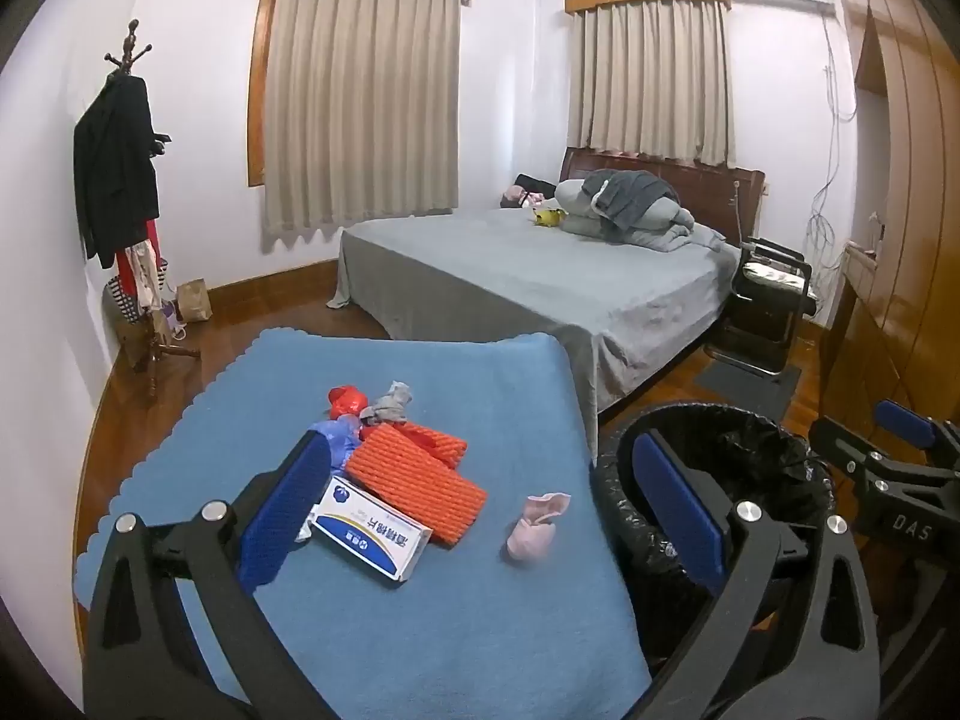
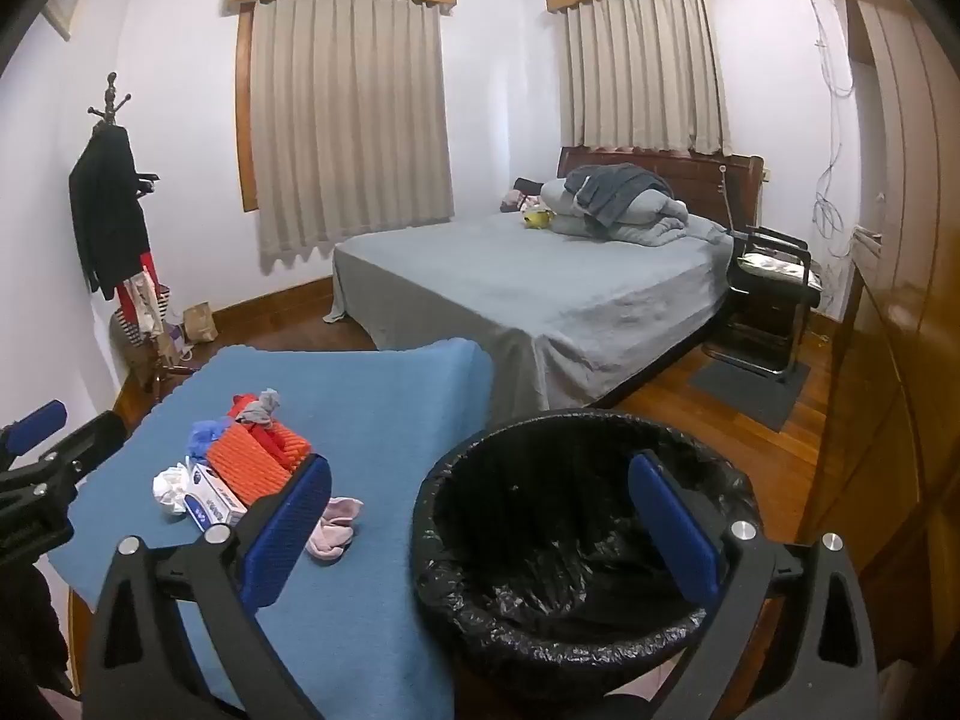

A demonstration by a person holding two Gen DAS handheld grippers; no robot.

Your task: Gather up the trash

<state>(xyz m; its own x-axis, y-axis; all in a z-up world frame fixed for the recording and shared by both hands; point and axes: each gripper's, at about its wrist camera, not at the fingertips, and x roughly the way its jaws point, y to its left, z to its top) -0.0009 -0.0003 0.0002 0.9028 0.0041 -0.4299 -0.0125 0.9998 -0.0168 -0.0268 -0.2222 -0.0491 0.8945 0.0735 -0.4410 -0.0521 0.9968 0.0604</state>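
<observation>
Left wrist view: looks forward and slightly down over the blue-cloth-covered table (image 1: 420, 612), close above its near edge, facing the grey-sheeted bed (image 1: 540, 276).
Right wrist view: sits further right, close above the round bin lined with a black plastic bag (image 2: 576, 618), facing the same way.
Shared: table, orange ribbed foam pieces (image 1: 414, 480) (image 2: 252, 462), bin, bed, beige pleated curtains (image 1: 360, 102) (image 2: 348, 114).

My left gripper's finger (image 1: 287, 504) hides part of the white box (image 1: 373, 529) and blue glove (image 1: 339, 441). My right finger (image 2: 287, 531) covers part of the pink scrap (image 2: 336, 528). The bin (image 2: 480, 546) bottom is too dark to read.
</observation>
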